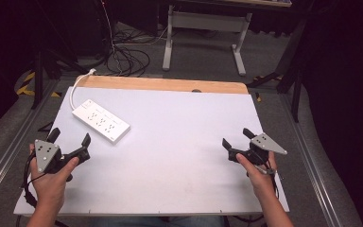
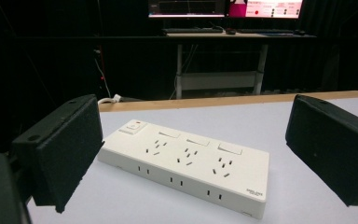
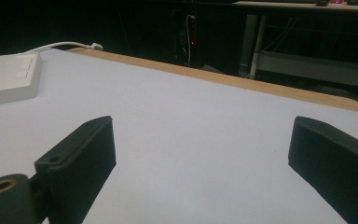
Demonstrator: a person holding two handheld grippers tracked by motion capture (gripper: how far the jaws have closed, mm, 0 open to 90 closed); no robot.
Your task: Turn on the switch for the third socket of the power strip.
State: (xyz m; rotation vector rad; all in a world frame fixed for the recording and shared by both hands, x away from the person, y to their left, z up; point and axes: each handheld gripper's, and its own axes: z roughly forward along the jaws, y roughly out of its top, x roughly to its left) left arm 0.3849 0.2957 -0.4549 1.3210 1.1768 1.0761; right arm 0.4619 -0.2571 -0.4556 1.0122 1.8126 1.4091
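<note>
A white power strip (image 1: 101, 120) lies on the white table top (image 1: 179, 142) at the back left, its white cable (image 1: 78, 85) running off the far edge. My left gripper (image 1: 70, 137) hovers open at the table's left edge, a short way in front of the strip. In the left gripper view the power strip (image 2: 186, 161) sits between and beyond the wide-apart jaws, with nothing held. My right gripper (image 1: 236, 137) stands open over the right side of the table, empty. The right gripper view has the power strip (image 3: 9, 77) at its far left.
A bare wooden band (image 1: 165, 84) runs along the table's far edge. Beyond it stand a white desk frame (image 1: 203, 33) and loose cables on the floor (image 1: 123, 56). Metal rails (image 1: 312, 156) flank the table. Monitors (image 2: 223, 8) glow on a far desk.
</note>
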